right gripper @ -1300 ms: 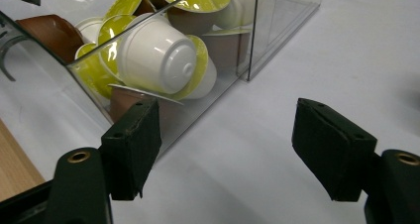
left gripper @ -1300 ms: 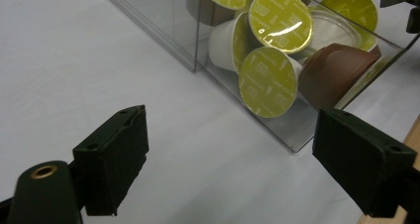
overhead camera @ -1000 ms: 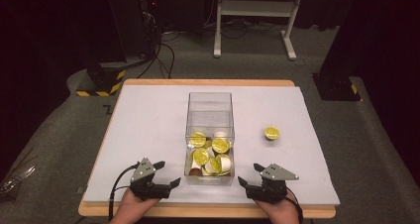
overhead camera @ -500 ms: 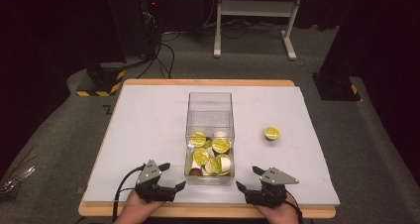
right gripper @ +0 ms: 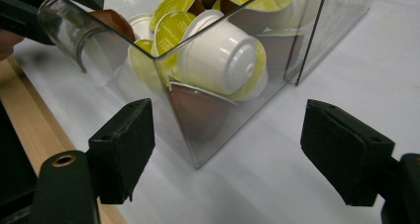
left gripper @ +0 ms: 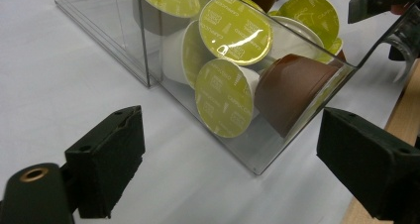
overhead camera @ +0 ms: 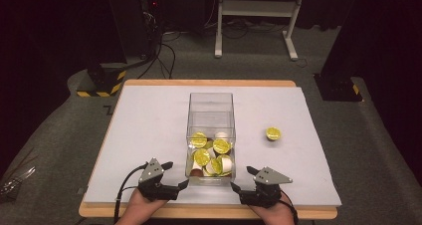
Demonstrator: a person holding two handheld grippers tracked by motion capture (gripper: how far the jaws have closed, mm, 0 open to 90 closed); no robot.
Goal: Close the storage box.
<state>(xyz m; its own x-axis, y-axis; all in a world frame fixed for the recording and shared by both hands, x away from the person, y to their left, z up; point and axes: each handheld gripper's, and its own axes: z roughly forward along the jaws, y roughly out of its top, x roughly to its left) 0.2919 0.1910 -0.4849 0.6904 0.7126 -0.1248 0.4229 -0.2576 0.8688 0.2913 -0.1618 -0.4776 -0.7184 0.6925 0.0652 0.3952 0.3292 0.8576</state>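
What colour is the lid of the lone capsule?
Yellow-green, clearest on the capsule in the high view.

The left gripper [left gripper: 225, 179] looks along its two black jaws, which stand wide apart and have just been opening, with nothing between them but the white table cover [left gripper: 59, 70]. Just ahead stands the near corner of a clear plastic box [left gripper: 257, 159]. Inside it lie coffee capsules [left gripper: 225, 97] with green foil lids, some white-bodied and one brown capsule [left gripper: 292, 92] against the wall.
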